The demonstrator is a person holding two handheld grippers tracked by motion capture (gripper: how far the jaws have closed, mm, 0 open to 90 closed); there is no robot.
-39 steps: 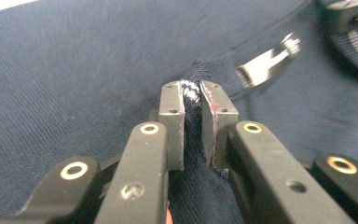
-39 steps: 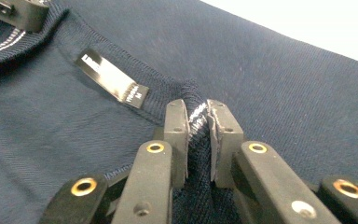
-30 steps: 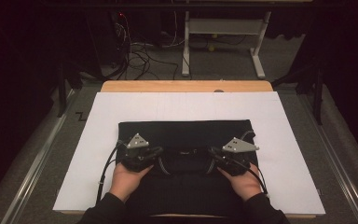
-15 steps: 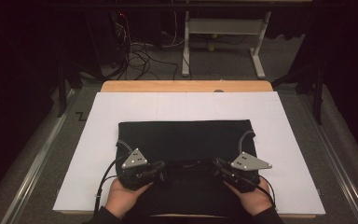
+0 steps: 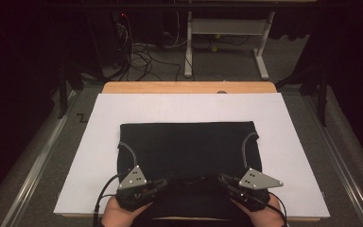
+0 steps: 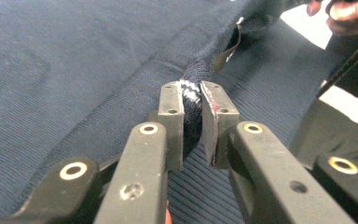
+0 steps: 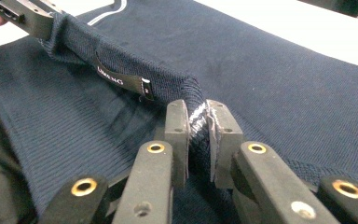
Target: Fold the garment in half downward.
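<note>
1. Roughly, the tabletop [image 5: 189, 87] carries a white sheet [image 5: 94, 156]; the dark navy sweater [image 5: 189, 146] lies on it, near edge toward the person.
2. Progress, by my reading: far part of the sweater lies flat with a straight edge, one fold looks made; the neck end is pinched, and laying it down is left.
3. Left hand-held gripper [image 6: 192, 100] clamped on the ribbed collar [image 6: 191, 95]; right hand-held gripper [image 7: 197, 116] clamped on the same collar band.
4. High view gives the overall layout; right gripper view adds the neck label [image 7: 121, 79], unreadable from above.
</note>
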